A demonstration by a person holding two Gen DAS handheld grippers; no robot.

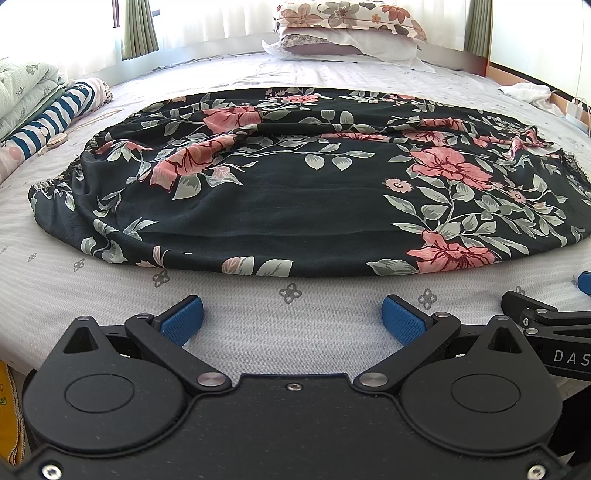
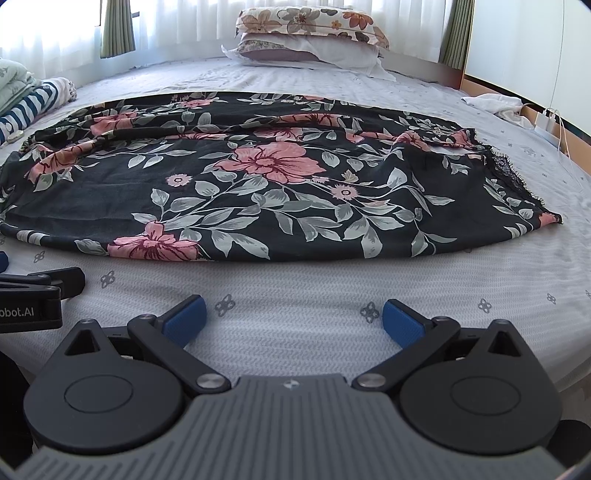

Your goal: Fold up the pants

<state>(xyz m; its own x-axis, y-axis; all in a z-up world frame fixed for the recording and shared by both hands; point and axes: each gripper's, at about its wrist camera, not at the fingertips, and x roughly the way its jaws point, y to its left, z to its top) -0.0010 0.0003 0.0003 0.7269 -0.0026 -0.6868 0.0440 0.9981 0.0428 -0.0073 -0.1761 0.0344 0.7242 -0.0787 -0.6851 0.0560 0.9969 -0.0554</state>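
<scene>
The left tongs (image 1: pixel 291 314) and right tongs (image 2: pixel 293 317) are hovering wide apart and empty over the bed (image 1: pixel 110 295), just short of the floral pants (image 1: pixel 280 184) lying spread across it. Folding is not yet begun — next, each needs a near-edge grip. The waistband's far side is bunching — layers unclear.

Both wrist cameras sit low at the near edge of the bed (image 1: pixel 92 295), each looking forward along its own open fingers toward the pillows (image 1: pixel 347 29) and curtained window at the far end. The left view stands further left, taking in folded bedding (image 1: pixel 33 92); the right view reaches the bed's right edge. They share the floral pants (image 1: pixel 295 177) spread close ahead, and each catches the other gripper at its side.
</scene>
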